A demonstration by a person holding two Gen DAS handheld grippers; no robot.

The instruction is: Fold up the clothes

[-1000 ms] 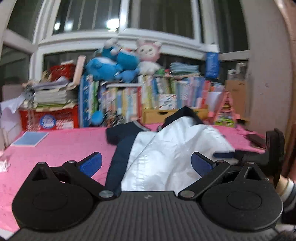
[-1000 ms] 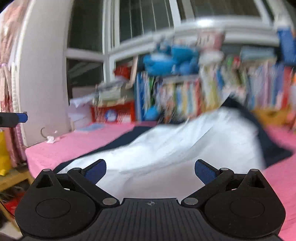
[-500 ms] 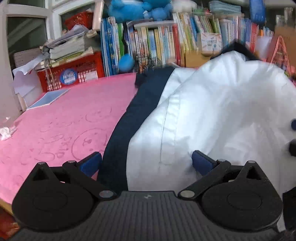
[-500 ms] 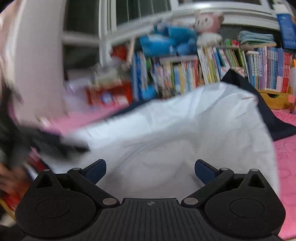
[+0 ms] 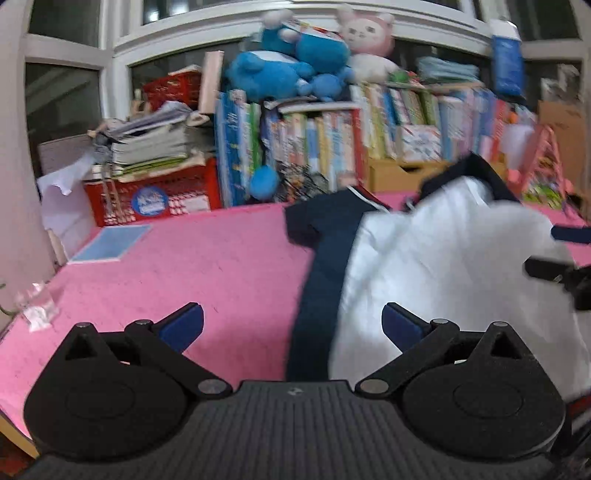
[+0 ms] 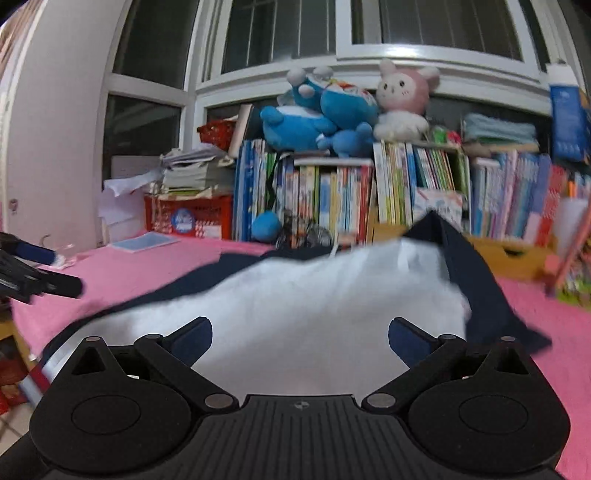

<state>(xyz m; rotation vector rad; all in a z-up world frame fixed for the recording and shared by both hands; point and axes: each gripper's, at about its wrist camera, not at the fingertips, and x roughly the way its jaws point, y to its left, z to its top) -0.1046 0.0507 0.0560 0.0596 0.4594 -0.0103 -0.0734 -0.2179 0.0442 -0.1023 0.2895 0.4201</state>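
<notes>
Here: pink table (image 5: 207, 269), white-navy shirt (image 5: 436, 266), bookshelf (image 6: 369, 199) behind.

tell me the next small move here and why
Probably bring both open tongs, left and right, down to the shirt's near hem and pinch it: neither holds anything, and the shirt lies rumpled on the pink table.

Dark windows (image 6: 436, 22) above crammed bookshelf (image 6: 351, 199)

Blue plush toys (image 6: 314, 118) & pink bunny (image 6: 404, 99) atop books (image 6: 332, 203); red crate (image 5: 155, 195) left.
</notes>
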